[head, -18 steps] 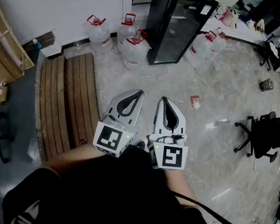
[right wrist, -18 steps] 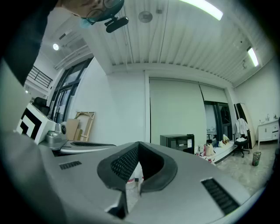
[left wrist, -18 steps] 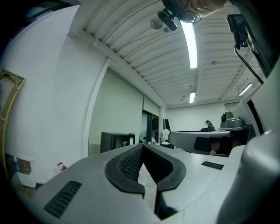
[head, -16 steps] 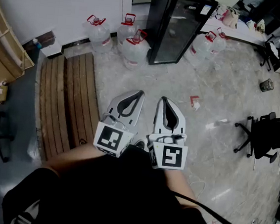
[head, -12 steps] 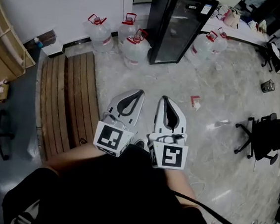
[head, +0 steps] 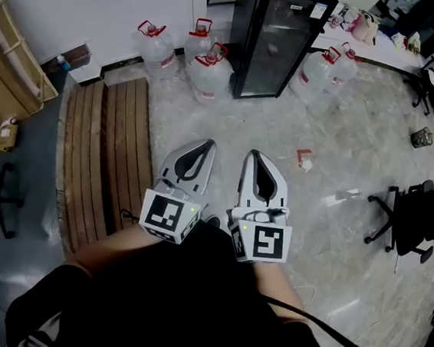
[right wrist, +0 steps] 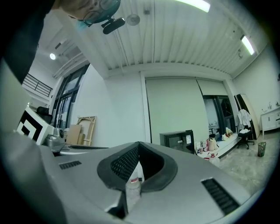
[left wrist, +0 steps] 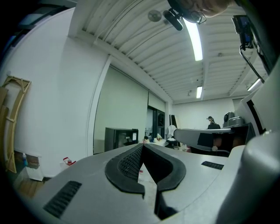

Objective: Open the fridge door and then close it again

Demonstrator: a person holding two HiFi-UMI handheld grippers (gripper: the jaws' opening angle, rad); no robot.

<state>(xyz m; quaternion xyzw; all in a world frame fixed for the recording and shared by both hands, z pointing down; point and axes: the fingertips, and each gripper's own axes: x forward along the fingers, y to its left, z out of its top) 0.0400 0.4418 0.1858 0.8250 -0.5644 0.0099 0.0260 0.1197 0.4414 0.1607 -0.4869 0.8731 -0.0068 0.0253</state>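
From the head view, the black fridge [head: 281,37] stood at the far side of the floor [head: 344,136], and its glass door lay shut against the cabinet. Water jugs [head: 191,54] stood bunched just left of the fridge, and more sat just to its right. A stack of wooden planks [head: 107,157] lay left of the fridge and nearer the person. A small red scrap [head: 303,159] lay on the floor in front of the fridge, and an office chair [head: 405,219] stood well to its right. The left gripper [head: 206,144] and the right gripper [head: 253,154] were held side by side, well short of the fridge and pointing toward it, and neither touched it.

In the left gripper view, the jaws were together with their tips meeting, and nothing sat in the hollow behind them. The fridge showed small and far off, just left of the jaw tips.

In the right gripper view, the jaws were likewise closed tip to tip and held nothing. A distant jug showed through the gap behind the tips, and the fridge stood beyond, to the right of the tips.
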